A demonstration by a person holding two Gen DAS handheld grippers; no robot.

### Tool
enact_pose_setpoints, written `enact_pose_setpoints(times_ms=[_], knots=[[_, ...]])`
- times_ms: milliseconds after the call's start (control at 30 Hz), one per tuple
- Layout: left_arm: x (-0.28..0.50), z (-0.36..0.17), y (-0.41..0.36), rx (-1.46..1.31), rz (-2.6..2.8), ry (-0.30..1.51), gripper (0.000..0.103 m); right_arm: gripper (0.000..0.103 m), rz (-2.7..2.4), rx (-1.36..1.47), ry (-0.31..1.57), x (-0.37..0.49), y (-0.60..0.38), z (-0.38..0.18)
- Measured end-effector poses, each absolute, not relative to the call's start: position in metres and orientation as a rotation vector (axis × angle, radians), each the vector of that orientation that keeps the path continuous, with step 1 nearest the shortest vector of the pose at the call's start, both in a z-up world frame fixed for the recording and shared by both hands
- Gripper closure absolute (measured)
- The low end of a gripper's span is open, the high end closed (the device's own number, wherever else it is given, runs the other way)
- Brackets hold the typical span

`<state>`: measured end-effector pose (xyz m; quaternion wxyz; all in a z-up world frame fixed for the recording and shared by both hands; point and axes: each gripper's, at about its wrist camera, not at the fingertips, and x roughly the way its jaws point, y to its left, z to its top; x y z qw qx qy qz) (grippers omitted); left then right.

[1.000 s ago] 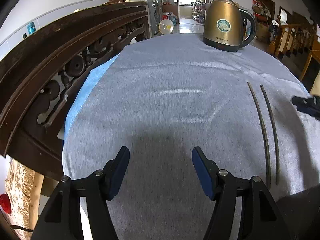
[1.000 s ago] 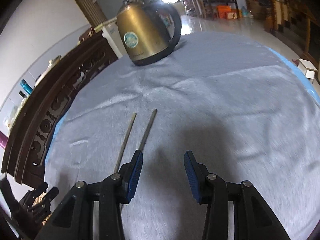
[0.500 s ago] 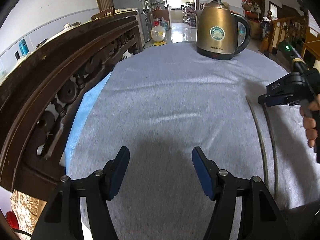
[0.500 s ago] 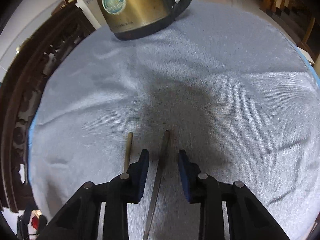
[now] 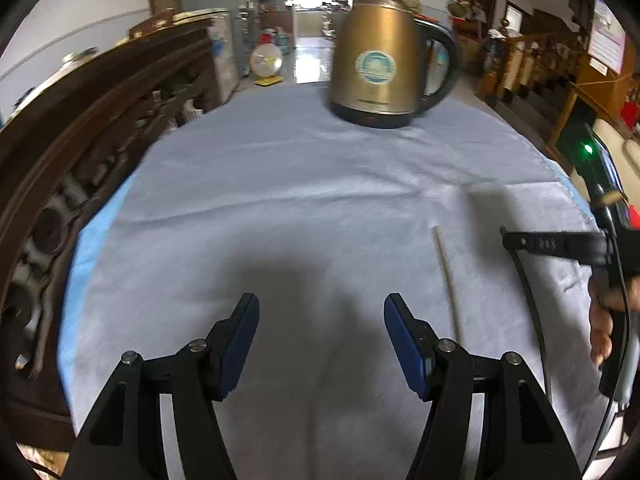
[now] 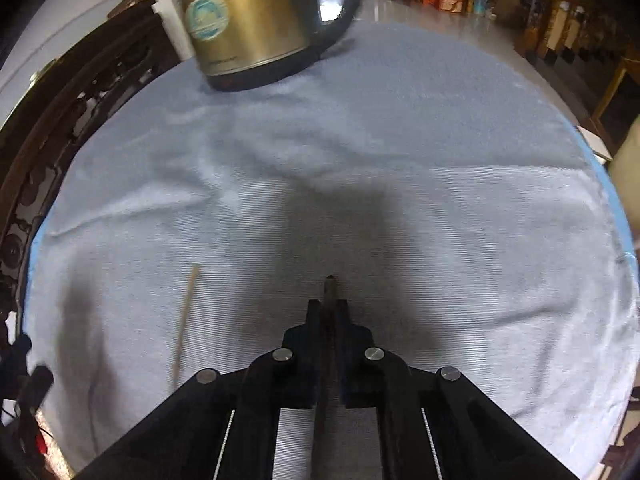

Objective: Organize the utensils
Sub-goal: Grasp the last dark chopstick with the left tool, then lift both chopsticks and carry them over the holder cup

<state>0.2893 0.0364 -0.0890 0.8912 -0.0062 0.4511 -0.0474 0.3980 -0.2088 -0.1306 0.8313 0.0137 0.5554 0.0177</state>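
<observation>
A dark carved wooden railing curves along the left edge of a round table under a grey cloth. The left gripper hovers low over the cloth, jaws spread wide and empty. Right of it, one pale chopstick lies flat on the cloth. Farther right, the right gripper is clenched on the second, darker chopstick — its tip pokes out past the fingertips. A brass-coloured electric kettle stands at the far edge.
</observation>
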Motion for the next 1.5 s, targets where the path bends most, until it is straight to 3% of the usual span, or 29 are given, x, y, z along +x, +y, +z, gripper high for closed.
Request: enact_pose_setpoints(times_ms=[433, 500, 533, 933, 1067, 1100, 1233, 1500], knots=[[0.373, -0.122, -0.048, -0.021, -0.322, 1.157, 0.039, 0.096, 0.128, 0.096, 1.208, 0.395, -0.253, -0.136], [0.380, -0.131, -0.052, -0.007, -0.324, 1.214, 0.059, 0.096, 0.139, 0.104, 1.210, 0.391, -0.259, -0.135], [0.381, -0.132, -0.052, -0.007, -0.324, 1.216, 0.061, 0.096, 0.145, 0.111, 1.214, 0.391, -0.260, -0.135], [0.395, -0.129, -0.079, 0.101, -0.339, 1.220, 0.064, 0.094, 0.125, 0.035, 1.257, 0.396, -0.247, -0.134], [0.395, -0.128, -0.080, 0.136, -0.330, 1.209, 0.093, 0.095, 0.125, 0.001, 1.261, 0.397, -0.242, -0.134], [0.396, -0.128, -0.079, 0.121, -0.336, 1.217, 0.096, 0.096, 0.125, 0.001, 1.262, 0.397, -0.242, -0.134], [0.393, -0.126, -0.068, 0.075, -0.328, 1.235, 0.098, 0.096, 0.144, 0.035, 1.252, 0.397, -0.240, -0.133], [0.359, -0.089, -0.023, -0.027, -0.264, 1.097, 0.098, 0.096, 0.176, 0.095, 1.076, 0.358, -0.256, -0.096]])
